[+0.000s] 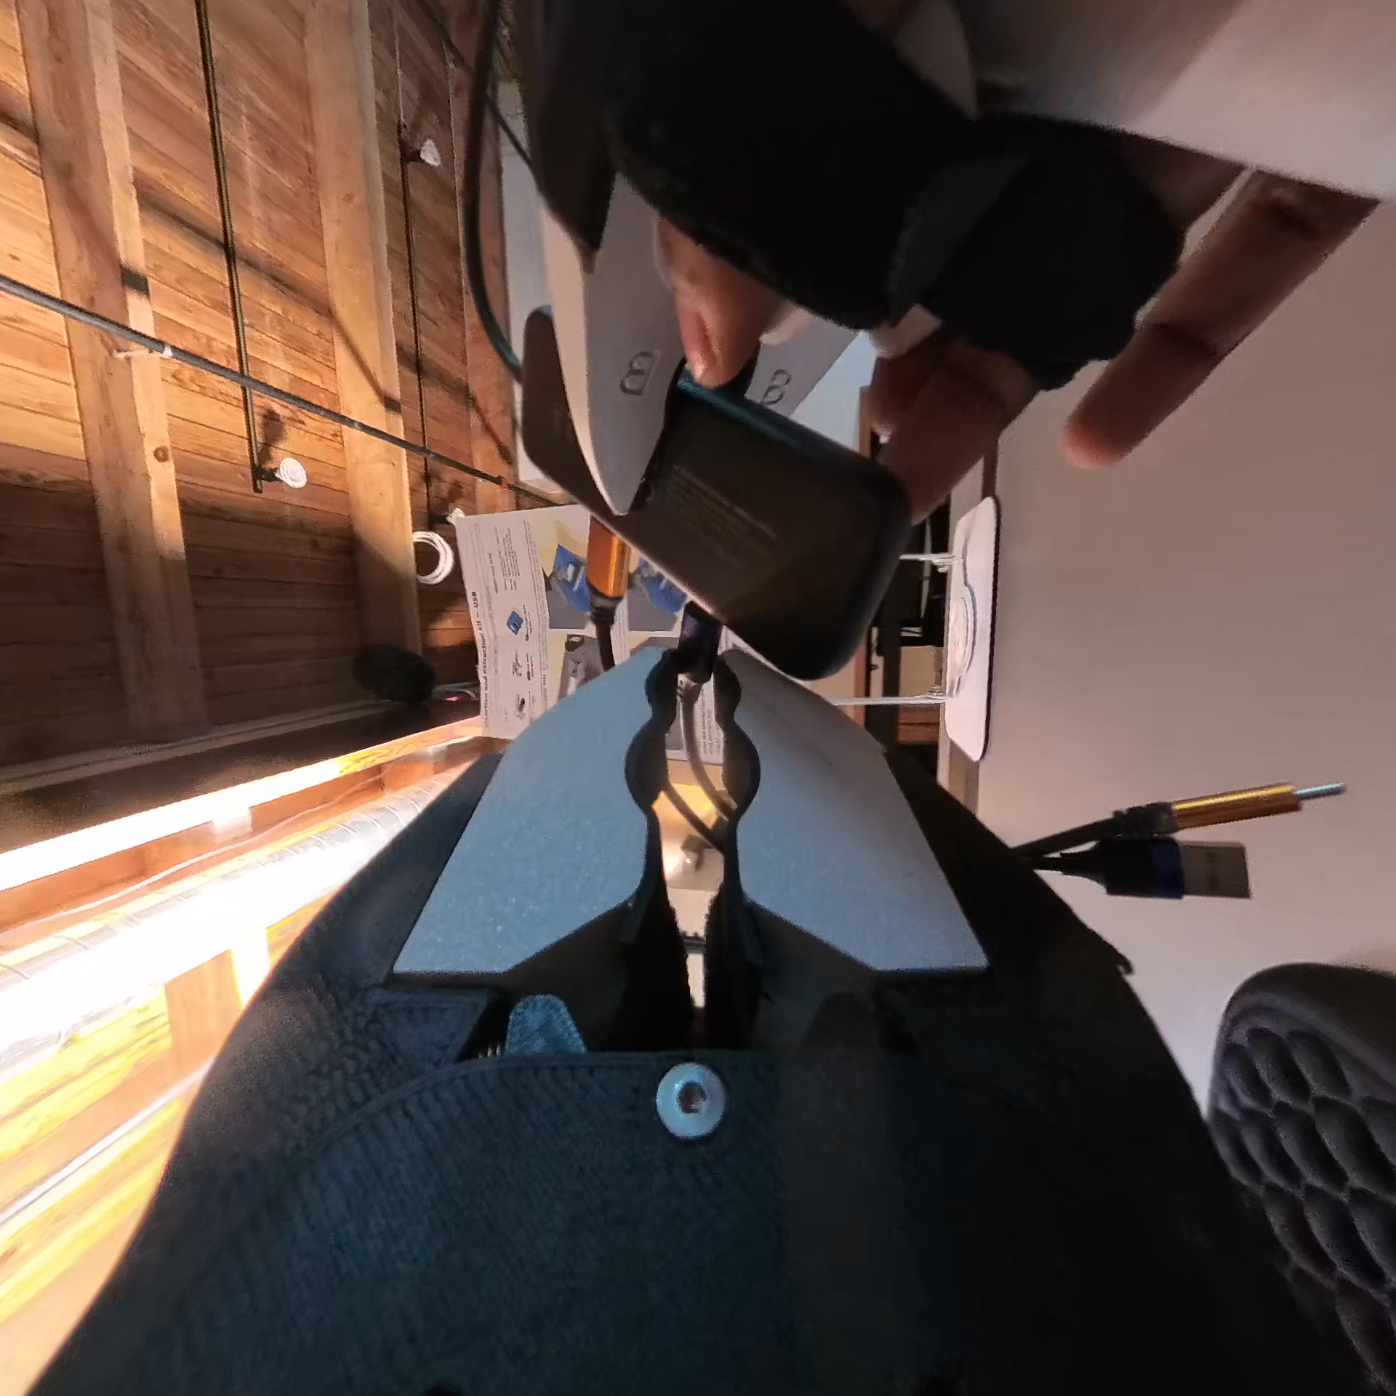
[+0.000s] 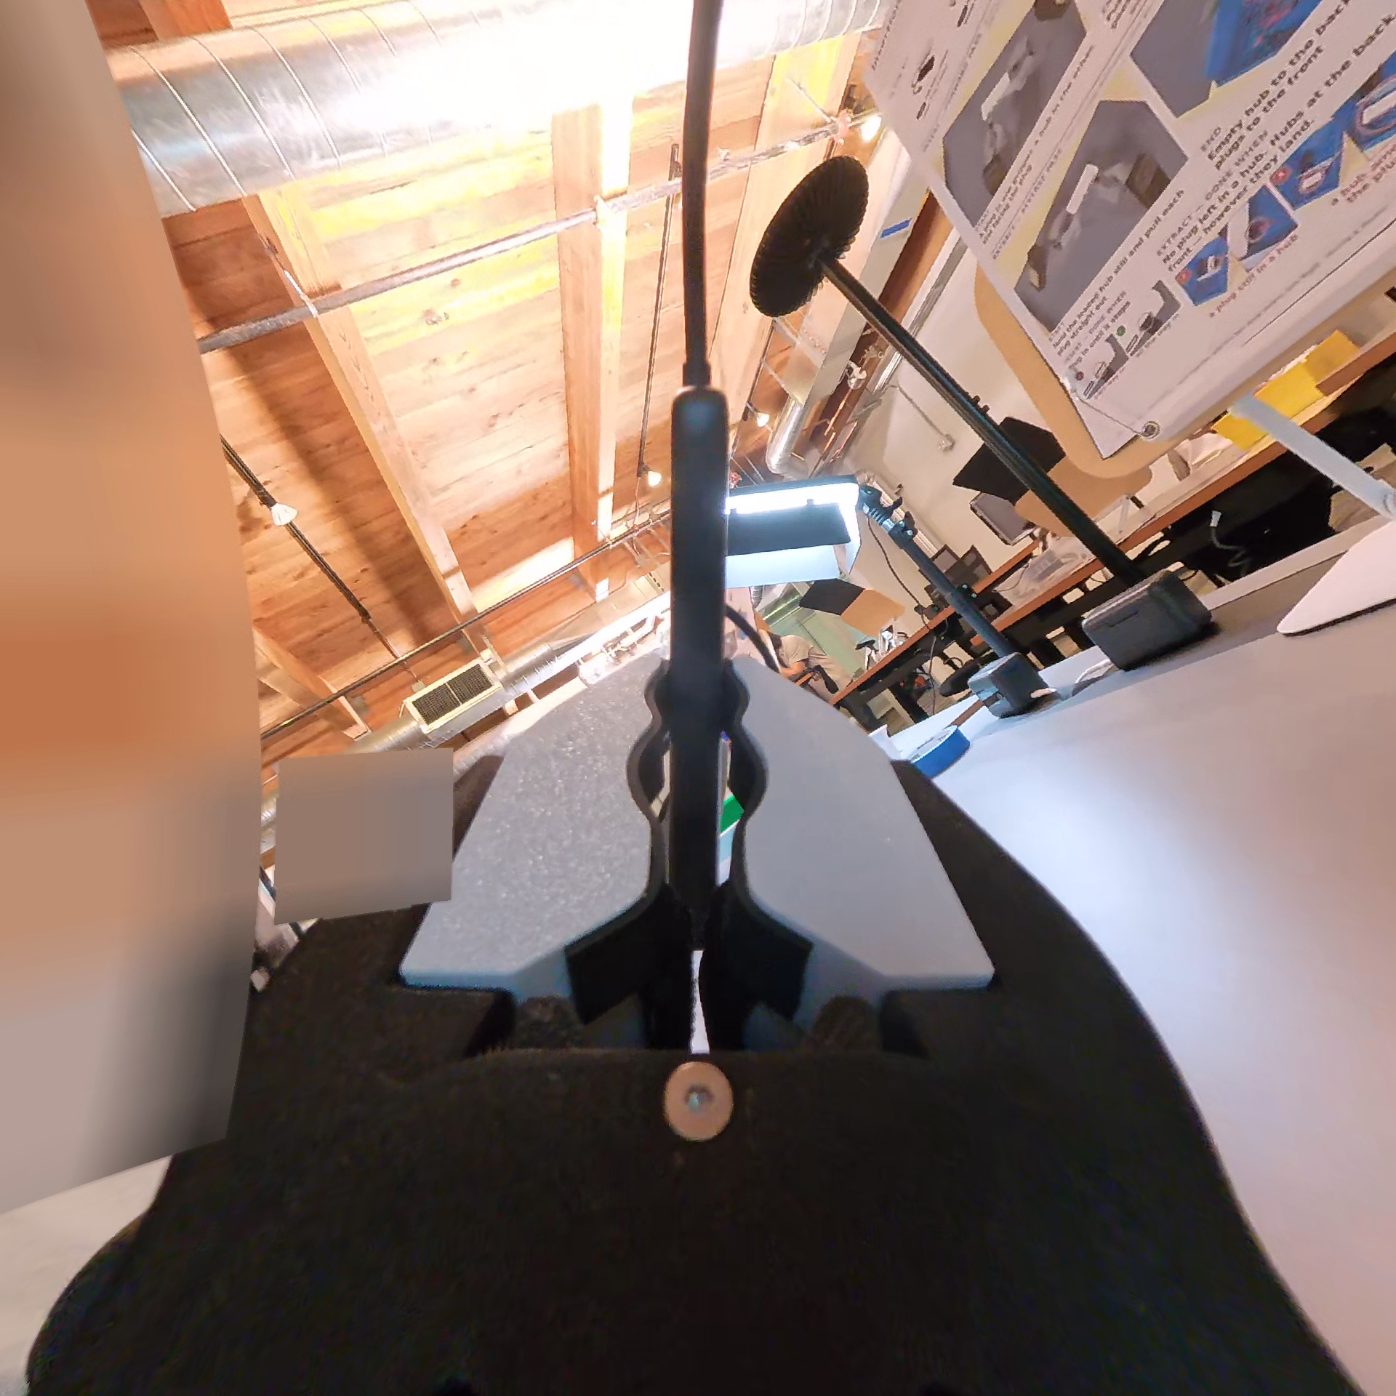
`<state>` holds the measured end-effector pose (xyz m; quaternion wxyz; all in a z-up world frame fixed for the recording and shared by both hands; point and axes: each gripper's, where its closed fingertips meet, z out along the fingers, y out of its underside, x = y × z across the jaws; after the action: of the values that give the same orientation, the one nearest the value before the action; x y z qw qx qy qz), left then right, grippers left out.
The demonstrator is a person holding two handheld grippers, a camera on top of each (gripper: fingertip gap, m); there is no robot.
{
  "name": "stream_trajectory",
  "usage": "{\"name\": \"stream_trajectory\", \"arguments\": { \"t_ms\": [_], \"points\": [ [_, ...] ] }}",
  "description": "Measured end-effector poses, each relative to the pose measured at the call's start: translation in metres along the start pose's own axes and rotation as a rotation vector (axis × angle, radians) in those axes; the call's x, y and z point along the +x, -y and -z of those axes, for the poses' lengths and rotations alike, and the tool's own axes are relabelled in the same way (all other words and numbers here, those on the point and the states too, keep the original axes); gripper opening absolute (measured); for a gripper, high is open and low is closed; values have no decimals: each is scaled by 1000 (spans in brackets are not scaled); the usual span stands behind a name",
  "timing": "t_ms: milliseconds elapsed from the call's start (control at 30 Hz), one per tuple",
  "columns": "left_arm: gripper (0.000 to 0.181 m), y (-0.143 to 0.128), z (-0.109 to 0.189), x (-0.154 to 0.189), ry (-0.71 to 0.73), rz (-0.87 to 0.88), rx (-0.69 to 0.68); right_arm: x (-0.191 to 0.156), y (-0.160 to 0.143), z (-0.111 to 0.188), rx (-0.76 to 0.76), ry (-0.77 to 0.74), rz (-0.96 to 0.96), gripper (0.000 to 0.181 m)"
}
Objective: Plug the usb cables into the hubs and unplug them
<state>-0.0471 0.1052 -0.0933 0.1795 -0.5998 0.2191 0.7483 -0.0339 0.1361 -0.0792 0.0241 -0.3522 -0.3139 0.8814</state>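
Note:
In the left wrist view my left gripper (image 1: 691, 668) is shut on a blue USB plug (image 1: 696, 633) whose front end meets the edge of a black hub (image 1: 755, 544). An orange plug (image 1: 608, 566) sits in the same edge of the hub. The right gripper (image 1: 665, 453), with white fingers (image 1: 631, 393) and a gloved hand behind it, clamps the hub from above. In the right wrist view my right gripper (image 2: 699, 680) is shut on the hub (image 2: 699, 604), seen edge-on, with its cable (image 2: 699, 189) running away. Two loose plugs, gold (image 1: 1239, 802) and blue (image 1: 1178, 869), lie on the table.
The white table (image 1: 1209, 604) also shows in the right wrist view (image 2: 1133, 906). On it are a white pad (image 1: 971, 627), a black mesh object (image 1: 1314, 1133), a roll of blue tape (image 2: 940, 748) and black boxes (image 2: 1144, 623). An instruction sheet (image 2: 1133, 189) stands behind. My left and right fingertips are right by each other.

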Motion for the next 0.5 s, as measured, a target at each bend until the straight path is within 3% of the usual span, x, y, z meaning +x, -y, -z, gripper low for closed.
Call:
{"name": "stream_trajectory", "arguments": {
  "t_ms": [67,333,500],
  "points": [
    [9,1,0,0,8,-7,7,-1,1,0,18,5,9,12],
    [10,9,3,4,-75,296,-71,-9,7,7,205,6,166,12],
    [9,22,5,7,-121,356,-38,-10,13,14,277,16,202,12]
  ]
}}
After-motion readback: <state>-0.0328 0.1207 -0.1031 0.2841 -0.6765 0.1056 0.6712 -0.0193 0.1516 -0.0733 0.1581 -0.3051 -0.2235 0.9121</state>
